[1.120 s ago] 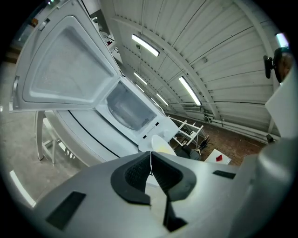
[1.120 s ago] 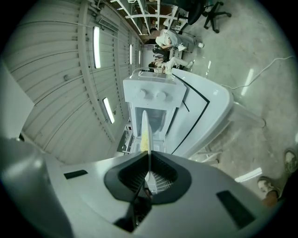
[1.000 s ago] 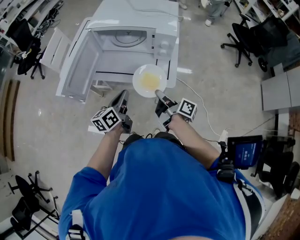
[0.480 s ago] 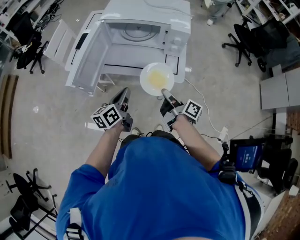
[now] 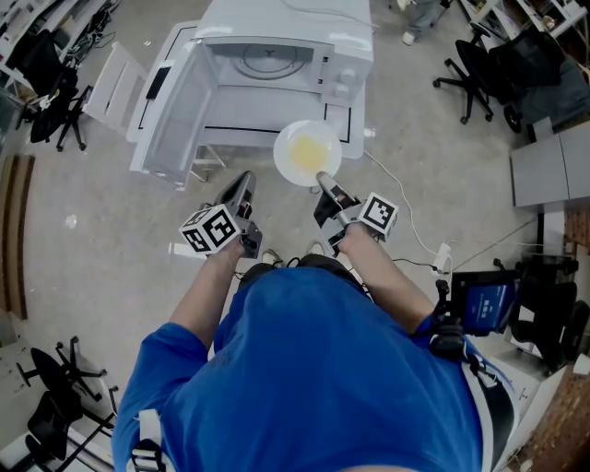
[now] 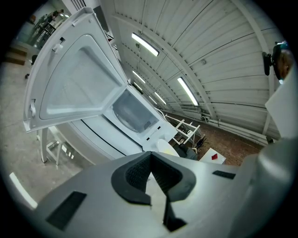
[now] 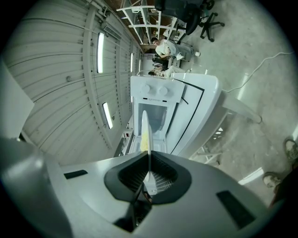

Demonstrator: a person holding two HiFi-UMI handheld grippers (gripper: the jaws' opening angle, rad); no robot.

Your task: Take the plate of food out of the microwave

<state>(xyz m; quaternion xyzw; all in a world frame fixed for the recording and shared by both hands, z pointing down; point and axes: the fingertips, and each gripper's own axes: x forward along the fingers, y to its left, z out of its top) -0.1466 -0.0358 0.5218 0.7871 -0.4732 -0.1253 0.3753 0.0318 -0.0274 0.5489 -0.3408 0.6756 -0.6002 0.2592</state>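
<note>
Head view: right gripper (image 5: 322,179) pinches the plate (image 5: 287,146) rim outside the microwave (image 5: 288,26) (door open); left gripper (image 5: 244,181) closed, empty.

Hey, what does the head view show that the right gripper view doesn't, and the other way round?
Only the head view: the left tongs, the person's blue shirt and the plate from above, round.

Only the right gripper view: ceiling lights, people sitting far off and the plate edge-on.

Both: the microwave with its door open, and the right tongs shut on the plate's rim, in front of the microwave.
</note>
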